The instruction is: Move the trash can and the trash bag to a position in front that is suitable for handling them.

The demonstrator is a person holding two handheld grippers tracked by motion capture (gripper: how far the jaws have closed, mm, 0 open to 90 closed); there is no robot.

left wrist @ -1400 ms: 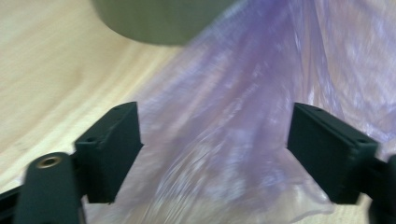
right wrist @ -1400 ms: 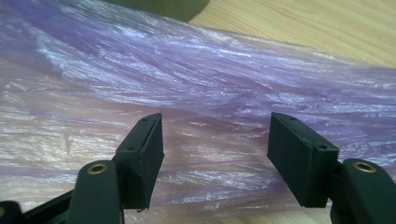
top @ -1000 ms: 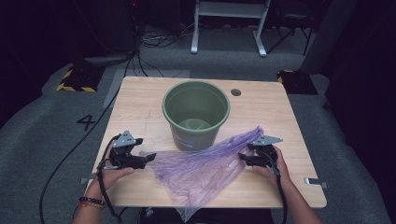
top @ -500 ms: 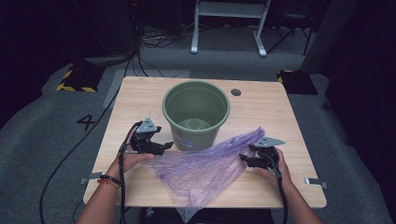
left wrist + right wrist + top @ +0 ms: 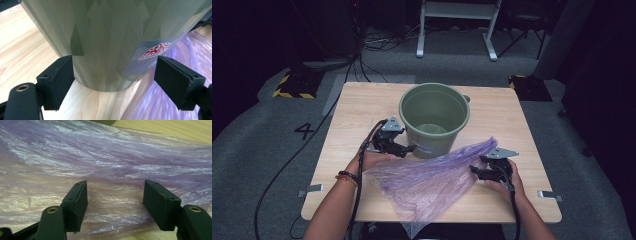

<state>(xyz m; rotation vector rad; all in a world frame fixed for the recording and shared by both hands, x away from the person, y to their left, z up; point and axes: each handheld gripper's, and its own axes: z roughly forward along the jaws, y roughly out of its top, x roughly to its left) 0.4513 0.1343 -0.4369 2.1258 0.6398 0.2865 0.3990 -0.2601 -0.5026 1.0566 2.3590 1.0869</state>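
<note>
Left gripper [image 5: 411, 148], jaws apart, straddles bucket [image 5: 434, 118] base; right gripper [image 5: 475, 170], jaws apart, over purple bag [image 5: 427, 180] at near right

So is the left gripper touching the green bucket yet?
Cannot tell. In the left gripper view the open left gripper straddles the bucket; one side sits right against the wall, the other stands clear, but no plain contact or gap shows.
</note>
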